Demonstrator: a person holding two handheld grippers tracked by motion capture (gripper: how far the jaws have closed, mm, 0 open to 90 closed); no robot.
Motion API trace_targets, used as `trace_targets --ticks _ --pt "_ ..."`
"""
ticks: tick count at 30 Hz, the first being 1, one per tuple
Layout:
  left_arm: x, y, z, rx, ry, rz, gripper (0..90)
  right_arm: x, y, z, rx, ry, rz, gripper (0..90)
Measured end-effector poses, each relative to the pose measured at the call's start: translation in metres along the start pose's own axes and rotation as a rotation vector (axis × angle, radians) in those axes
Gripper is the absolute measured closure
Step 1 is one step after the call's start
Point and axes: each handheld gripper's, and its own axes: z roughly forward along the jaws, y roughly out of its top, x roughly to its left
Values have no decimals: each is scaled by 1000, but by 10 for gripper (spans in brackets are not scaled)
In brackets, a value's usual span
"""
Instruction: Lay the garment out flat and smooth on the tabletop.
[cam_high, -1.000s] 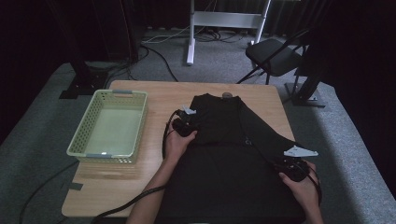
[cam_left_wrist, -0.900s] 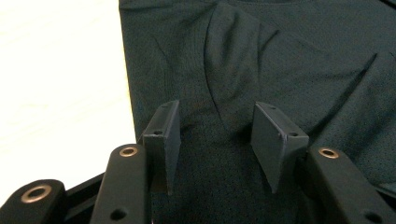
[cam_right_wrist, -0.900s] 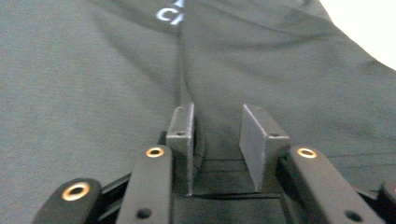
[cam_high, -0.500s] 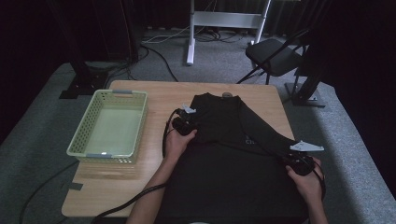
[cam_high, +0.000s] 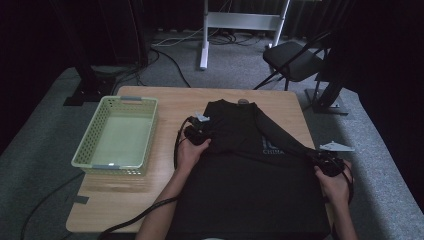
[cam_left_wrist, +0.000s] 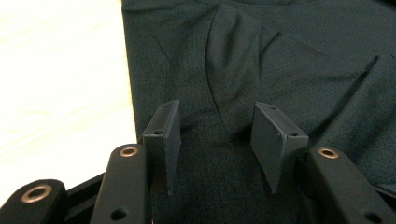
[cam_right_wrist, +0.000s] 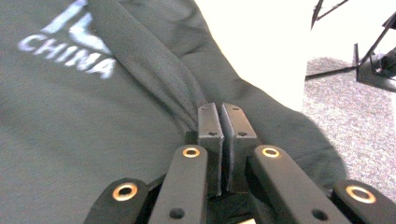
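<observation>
My left gripper (cam_left_wrist: 215, 149) – jaws apart over black long-sleeved shirt (cam_high: 250, 165) | right gripper (cam_right_wrist: 223, 122) – just clamped on its sleeve (cam_right_wrist: 261, 112)

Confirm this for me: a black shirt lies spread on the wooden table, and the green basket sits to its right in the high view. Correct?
Not quite. The high view shows the green basket to the left of the black shirt, not its right. The shirt does lie spread on the wooden table.
</observation>
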Motion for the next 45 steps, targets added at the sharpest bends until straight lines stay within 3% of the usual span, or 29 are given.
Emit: trace_targets --ticks 6,12,19,32,35,38,45 --pt "0 0 0 -1 2 2 537 -24 4 5 -14 -30 55 873" --pt "0 0 0 -1 2 3 537 -39 11 7 -10 -88 91 875" --pt "0 0 0 -1 3 3 537 -58 14 6 -28 -144 188 874" --pt "-1 0 0 -1 6 3 537 -76 37 -2 -52 -231 200 867" --pt "-1 0 0 -1 8 4 536 -78 42 -5 -76 -264 211 734" --pt "-1 -1 0 -1 10 4 536 -71 41 -8 -106 -253 204 678" --pt "-1 -1 0 -1 12 2 536 -36 25 2 -68 -107 131 654"
